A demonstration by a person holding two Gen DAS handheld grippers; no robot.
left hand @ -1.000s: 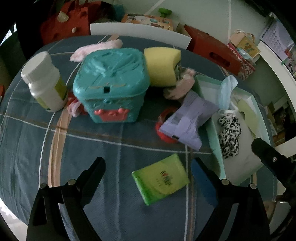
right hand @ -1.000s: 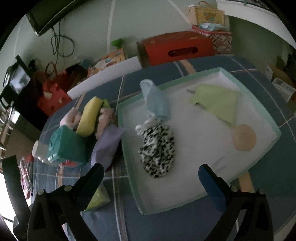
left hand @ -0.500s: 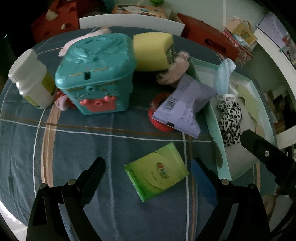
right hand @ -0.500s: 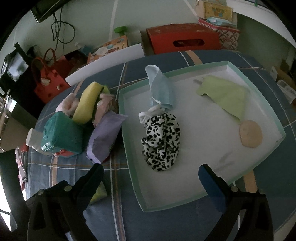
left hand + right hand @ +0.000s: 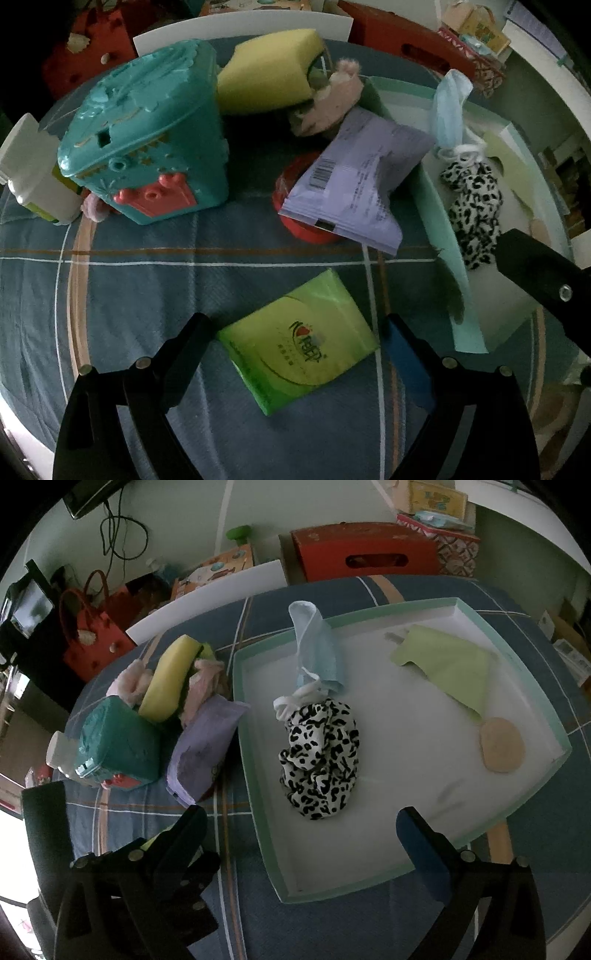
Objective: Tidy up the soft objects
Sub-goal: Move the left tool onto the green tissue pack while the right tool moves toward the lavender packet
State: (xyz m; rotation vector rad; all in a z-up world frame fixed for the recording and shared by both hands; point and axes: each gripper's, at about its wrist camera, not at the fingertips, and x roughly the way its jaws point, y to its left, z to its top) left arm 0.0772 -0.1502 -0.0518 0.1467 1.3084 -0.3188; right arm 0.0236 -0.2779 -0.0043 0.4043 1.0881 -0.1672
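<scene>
A green tissue pack (image 5: pixel 299 345) lies on the blue plaid cloth between the fingers of my open left gripper (image 5: pixel 295 347). Behind it are a purple wipes pack (image 5: pixel 354 177), a yellow sponge (image 5: pixel 269 70) and a pink fluffy item (image 5: pixel 332 99). The pale green tray (image 5: pixel 546 709) holds a leopard scrunchie (image 5: pixel 321 760), a blue face mask (image 5: pixel 314 642), a green cloth (image 5: pixel 450 664) and a beige puff (image 5: pixel 502 744). My right gripper (image 5: pixel 303 834) is open and empty above the tray's near edge.
A teal plastic box (image 5: pixel 147 136), a white bottle (image 5: pixel 33 173) and a red lid (image 5: pixel 303 206) under the wipes pack stand on the cloth. Red boxes (image 5: pixel 365 550) and bags sit beyond the table's far edge.
My left gripper has moved forward and down, so the green tissue pack now sits between its fingers. The right gripper has shifted slightly; the tray's contents are unmoved.
</scene>
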